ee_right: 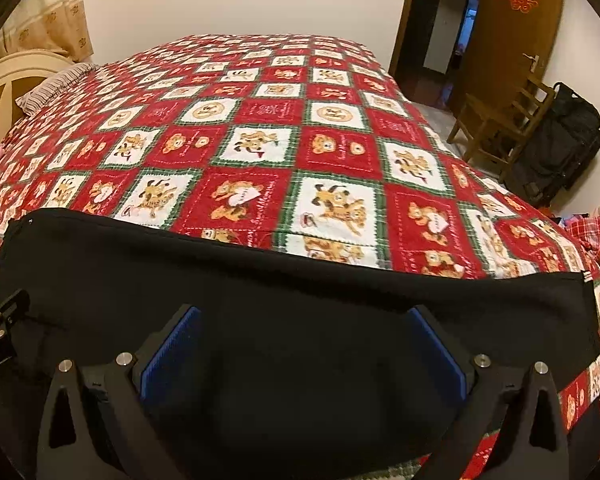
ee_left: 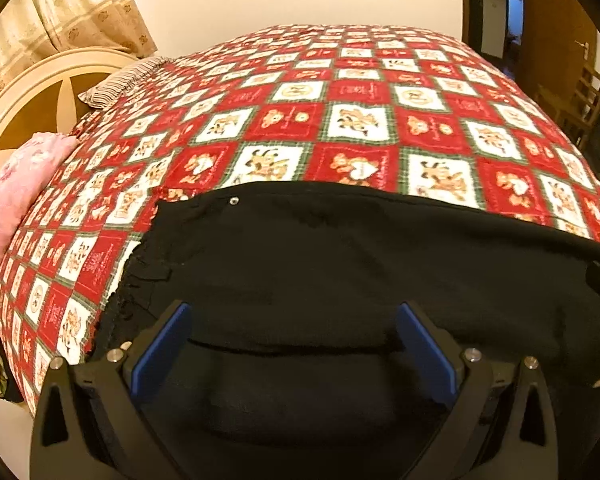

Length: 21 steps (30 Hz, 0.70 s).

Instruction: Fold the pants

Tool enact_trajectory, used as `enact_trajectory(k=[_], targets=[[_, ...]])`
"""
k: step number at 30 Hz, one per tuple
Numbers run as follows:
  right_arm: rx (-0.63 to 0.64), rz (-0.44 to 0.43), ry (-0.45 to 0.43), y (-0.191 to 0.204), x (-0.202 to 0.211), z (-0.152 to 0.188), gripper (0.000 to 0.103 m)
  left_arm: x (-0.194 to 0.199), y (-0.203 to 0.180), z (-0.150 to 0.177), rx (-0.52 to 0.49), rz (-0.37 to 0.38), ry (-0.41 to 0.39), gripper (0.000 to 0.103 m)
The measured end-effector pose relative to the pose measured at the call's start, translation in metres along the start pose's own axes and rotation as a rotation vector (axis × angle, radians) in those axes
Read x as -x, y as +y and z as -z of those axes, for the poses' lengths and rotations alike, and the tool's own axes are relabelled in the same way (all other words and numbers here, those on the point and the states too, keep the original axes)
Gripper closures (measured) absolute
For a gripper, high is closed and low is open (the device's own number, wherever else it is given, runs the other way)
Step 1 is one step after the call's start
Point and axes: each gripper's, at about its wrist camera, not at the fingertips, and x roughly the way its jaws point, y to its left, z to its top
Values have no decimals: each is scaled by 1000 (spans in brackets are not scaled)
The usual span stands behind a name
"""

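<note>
Black pants (ee_left: 340, 256) lie flat across the near edge of a bed covered by a red, white and green patchwork quilt (ee_left: 340, 120). The waistband with a small metal button (ee_left: 233, 200) is at the left in the left wrist view. The pants also fill the lower half of the right wrist view (ee_right: 300, 288), with the leg hem at the right. My left gripper (ee_left: 292, 336) is open, fingers spread over the cloth near a folded edge. My right gripper (ee_right: 302, 340) is open above the leg part. Neither holds cloth.
A pink pillow (ee_left: 24, 184) and a striped pillow (ee_left: 120, 80) lie by the cream headboard (ee_left: 28, 92) at the left. A wooden chair (ee_right: 500, 128) and a black suitcase (ee_right: 560, 144) stand right of the bed by a brown door (ee_right: 512, 32).
</note>
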Motion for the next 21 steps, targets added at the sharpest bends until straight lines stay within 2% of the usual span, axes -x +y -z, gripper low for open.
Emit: enact_trajectory(k=[7, 9, 11, 15, 19, 21], targets=[[102, -59, -13, 18, -14, -10, 2, -14, 15, -2, 28, -16, 24, 0], [140, -88, -10, 26, -20, -15, 6, -19, 18, -2, 37, -9, 39, 0], [179, -121, 13, 34, -27, -19, 16, -25, 20, -2, 40, -13, 49, 0], [212, -225, 67, 49, -44, -28, 16, -35, 22, -1, 41, -28, 67, 0], [251, -222, 85, 62, -59, -31, 17, -46, 26, -2, 67, -3, 104, 0], [261, -236, 110, 68, -68, -31, 22, -49, 25, -2, 71, -6, 109, 0]])
